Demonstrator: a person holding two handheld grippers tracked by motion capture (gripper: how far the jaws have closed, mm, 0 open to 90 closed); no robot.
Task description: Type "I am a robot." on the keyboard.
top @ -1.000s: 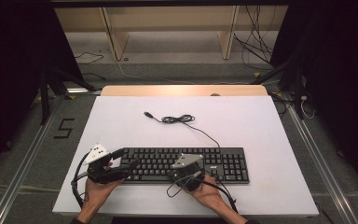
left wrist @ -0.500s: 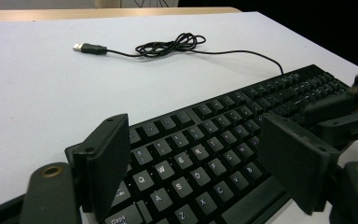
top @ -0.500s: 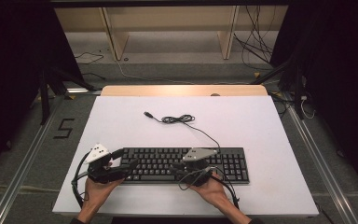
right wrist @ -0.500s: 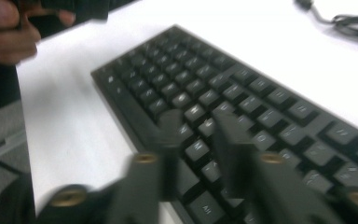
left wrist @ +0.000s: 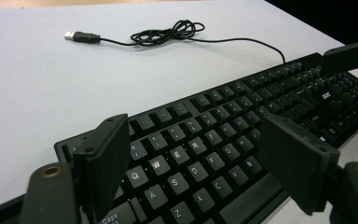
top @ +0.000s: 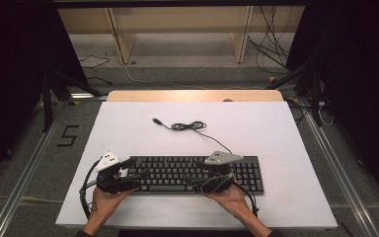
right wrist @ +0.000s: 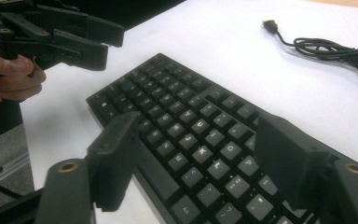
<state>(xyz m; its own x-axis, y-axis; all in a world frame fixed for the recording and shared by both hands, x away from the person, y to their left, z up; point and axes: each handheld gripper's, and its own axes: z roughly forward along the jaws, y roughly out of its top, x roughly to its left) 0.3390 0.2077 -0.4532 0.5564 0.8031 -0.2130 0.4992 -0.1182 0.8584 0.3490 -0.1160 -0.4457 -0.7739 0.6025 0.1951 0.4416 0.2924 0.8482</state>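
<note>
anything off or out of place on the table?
Nothing stands out. The keyboard lies square and whole on the table, its cable loosely bunched behind it with the plug lying free, connected to nothing.

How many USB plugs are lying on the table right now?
1. The USB plug lies on the white table beyond the keyboard, at the free end of its coiled cable. More could be hidden.

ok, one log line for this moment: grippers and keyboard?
left gripper: open, over keyboard | right gripper: jaws just opening, nothing between | cable: unplugged on table
</note>
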